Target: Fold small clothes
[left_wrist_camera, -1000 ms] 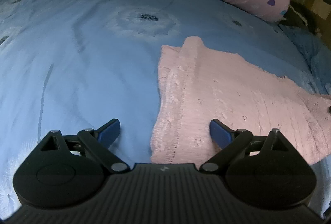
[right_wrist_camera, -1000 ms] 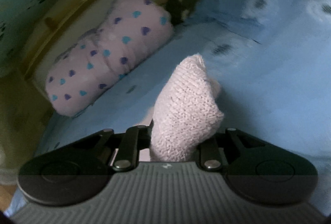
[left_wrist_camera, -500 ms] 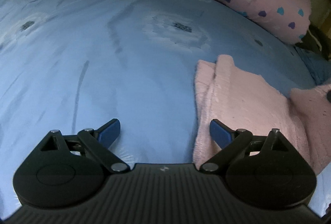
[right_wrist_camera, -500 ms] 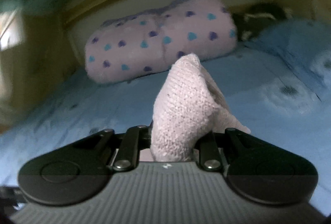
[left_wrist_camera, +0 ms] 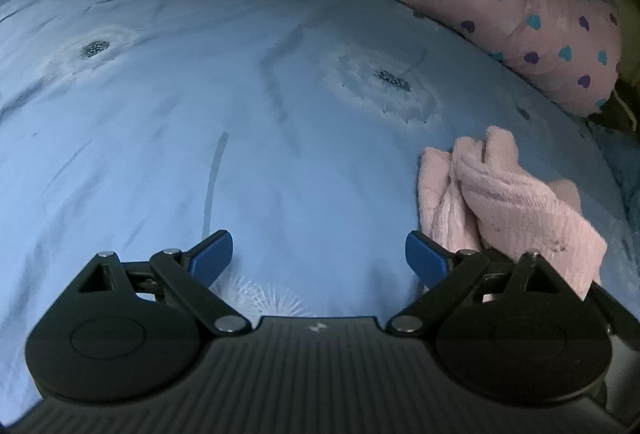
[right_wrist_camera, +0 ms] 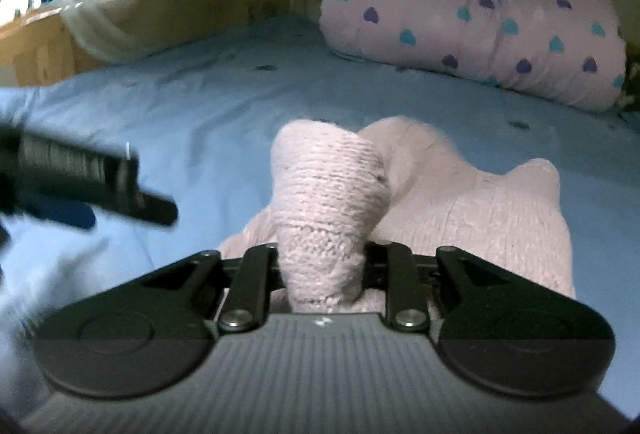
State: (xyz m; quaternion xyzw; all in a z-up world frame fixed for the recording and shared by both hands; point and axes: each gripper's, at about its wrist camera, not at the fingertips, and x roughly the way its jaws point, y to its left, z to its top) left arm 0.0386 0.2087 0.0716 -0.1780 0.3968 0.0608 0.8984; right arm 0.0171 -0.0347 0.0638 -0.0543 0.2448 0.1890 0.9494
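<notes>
Folding in progress: gripping a bunched end of the pink knit garment (right_wrist_camera: 332, 201) in the right gripper (right_wrist_camera: 324, 270), at lower centre of the right wrist view, and carrying that end over the rest of the piece. Jaws closed on the knit yet easing apart slightly, fabric wedged between them. Remainder of the garment lying on the blue bedspread (right_wrist_camera: 200, 105), spreading toward the lower right of that frame; in the left wrist view, sitting as a rumpled pink heap at mid right.

Hovering wide open and empty at lower centre of its own view: the left gripper (left_wrist_camera: 318, 258), just beside the garment's near edge, blue pads (left_wrist_camera: 212, 258) touching nothing. Showing also as a dark blurred shape at the left edge of the right wrist view.

Likely next: laying the lifted end down flat over the body, letting go fully, then pinning or smoothing the fold with the free gripper.

Soft, yielding bedding with pale flower prints underneath. Resting at the upper right of both frames, a pink heart-print pillow (left_wrist_camera: 500, 5); wooden furniture and a bright window at the upper left of the right wrist view.
</notes>
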